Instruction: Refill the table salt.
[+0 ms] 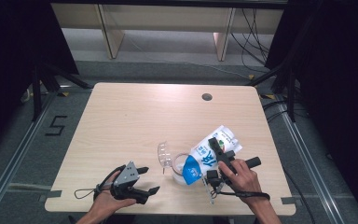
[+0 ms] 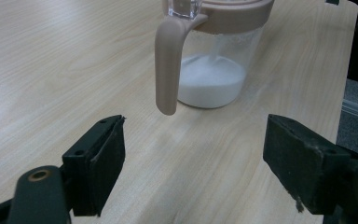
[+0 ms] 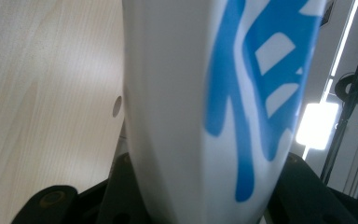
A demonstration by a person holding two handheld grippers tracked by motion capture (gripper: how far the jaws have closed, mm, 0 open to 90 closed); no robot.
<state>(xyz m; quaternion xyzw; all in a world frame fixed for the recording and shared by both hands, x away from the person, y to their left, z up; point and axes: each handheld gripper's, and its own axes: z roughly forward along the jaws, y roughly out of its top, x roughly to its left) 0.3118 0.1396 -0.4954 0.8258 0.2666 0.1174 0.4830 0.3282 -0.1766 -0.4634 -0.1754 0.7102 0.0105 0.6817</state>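
Light wood table (image 1: 121, 121) on grey floor, black curtains both sides, one cable hole (image 1: 207, 97) near the far edge. Landmark: one clear jug (image 1: 182, 169).

Counts: one jug, one bag, two grippers.

Jug stands upright toward the near edge, roughly mid-width, with white powder (image 2: 209, 79) in the bottom and a pinkish rim and handle (image 2: 168, 65). Clear lid (image 1: 164, 155) is flipped open on the jug's left.

One white-and-blue bag (image 1: 209, 156) is tilted over the jug, lower blue end at the jug's mouth, upper end up and to the right of it. A thin white stream runs down inside the jug in the left gripper view.

Right gripper (image 1: 221, 154), just right of the jug, is clamped across the bag's middle; jaws partly closed, pads on both sides of the bag in the right gripper view.

Left gripper (image 1: 149, 179), left of the jug and nearer the table edge, jaws wide, nothing between them, facing the handle but apart from it.
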